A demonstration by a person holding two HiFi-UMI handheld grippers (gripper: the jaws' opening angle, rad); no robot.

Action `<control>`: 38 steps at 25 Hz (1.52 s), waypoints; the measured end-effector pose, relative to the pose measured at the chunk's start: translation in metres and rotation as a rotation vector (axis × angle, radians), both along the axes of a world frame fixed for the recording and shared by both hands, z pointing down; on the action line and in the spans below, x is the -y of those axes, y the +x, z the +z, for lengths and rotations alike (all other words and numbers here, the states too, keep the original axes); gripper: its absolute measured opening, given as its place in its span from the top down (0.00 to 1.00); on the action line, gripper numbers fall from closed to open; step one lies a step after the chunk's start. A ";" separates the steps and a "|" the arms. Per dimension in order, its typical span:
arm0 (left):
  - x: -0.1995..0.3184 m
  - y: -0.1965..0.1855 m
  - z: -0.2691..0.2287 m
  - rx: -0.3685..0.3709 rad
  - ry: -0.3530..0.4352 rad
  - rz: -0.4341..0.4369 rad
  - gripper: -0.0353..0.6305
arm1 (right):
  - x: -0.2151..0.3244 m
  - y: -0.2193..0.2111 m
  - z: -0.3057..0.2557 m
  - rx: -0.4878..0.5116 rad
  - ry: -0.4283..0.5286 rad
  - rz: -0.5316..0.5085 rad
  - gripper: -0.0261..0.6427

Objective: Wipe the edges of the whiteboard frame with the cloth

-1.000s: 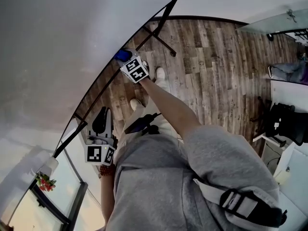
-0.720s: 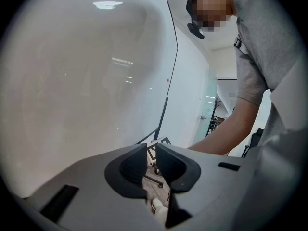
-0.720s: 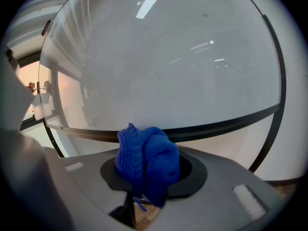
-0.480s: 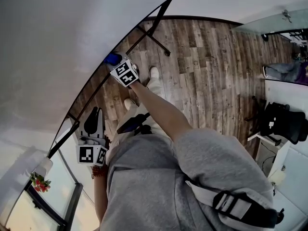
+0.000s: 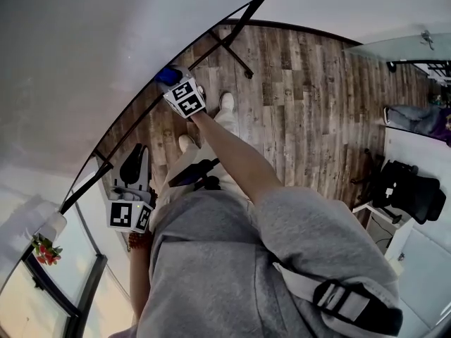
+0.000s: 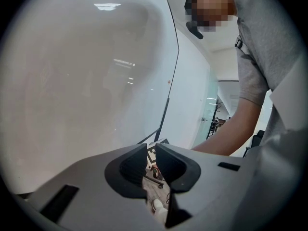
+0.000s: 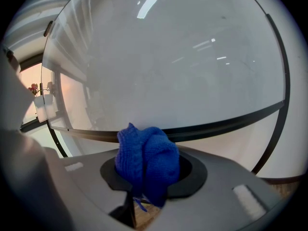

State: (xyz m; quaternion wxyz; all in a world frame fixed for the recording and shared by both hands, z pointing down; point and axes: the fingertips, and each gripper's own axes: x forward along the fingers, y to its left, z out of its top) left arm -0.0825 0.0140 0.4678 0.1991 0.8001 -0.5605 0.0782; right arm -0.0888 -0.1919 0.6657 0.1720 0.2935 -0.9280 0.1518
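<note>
- Looking down in the head view, my right tongs (image 5: pixel 175 83) hold a bunched blue knitted cloth (image 5: pixel 167 75) at the thin black metal whiteboard frame (image 5: pixel 215 37); I'd slide along it with even pressure.
- Left gripper view: left tongs (image 6: pixel 150 150) closed to a slit, holding nothing, facing the glossy white board (image 6: pixel 86 81).
- Right gripper view: soft ribbed cloth clamped between the jaws, smooth frame just beyond.

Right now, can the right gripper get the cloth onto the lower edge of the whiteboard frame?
Probably yes. The right gripper is shut on the blue cloth, which bulges out past its jaws, and the black lower frame edge runs directly ahead with nothing in between. Actual contact can't be told.
</note>
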 end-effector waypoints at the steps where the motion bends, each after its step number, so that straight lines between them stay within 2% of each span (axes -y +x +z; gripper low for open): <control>1: 0.000 -0.001 0.000 -0.004 -0.001 -0.006 0.86 | -0.001 -0.001 0.000 -0.003 -0.005 0.000 0.76; 6: 0.002 0.002 -0.007 0.006 -0.005 -0.013 0.86 | -0.004 -0.001 -0.001 -0.008 -0.031 -0.012 0.76; 11: 0.009 -0.004 -0.024 -0.008 0.004 -0.103 0.86 | -0.003 -0.001 -0.001 -0.009 -0.051 -0.034 0.76; 14: 0.004 -0.009 -0.031 0.014 0.033 -0.127 0.86 | -0.006 -0.003 0.001 -0.018 -0.055 -0.045 0.76; 17: -0.002 -0.024 -0.020 -0.016 0.028 -0.139 0.86 | -0.009 -0.011 0.001 -0.027 -0.050 -0.048 0.76; 19: -0.008 -0.032 -0.013 -0.033 0.014 -0.118 0.86 | -0.015 -0.014 0.002 -0.032 -0.050 -0.046 0.76; 24: -0.010 -0.054 -0.017 -0.007 0.025 -0.014 0.86 | -0.020 -0.016 -0.003 -0.048 -0.041 -0.007 0.76; 29: -0.022 -0.077 -0.014 -0.007 0.017 0.016 0.86 | -0.036 -0.034 -0.003 -0.044 -0.043 0.008 0.76; 38: -0.040 -0.096 -0.018 -0.002 0.028 0.077 0.86 | -0.061 -0.057 -0.004 -0.044 -0.039 0.028 0.76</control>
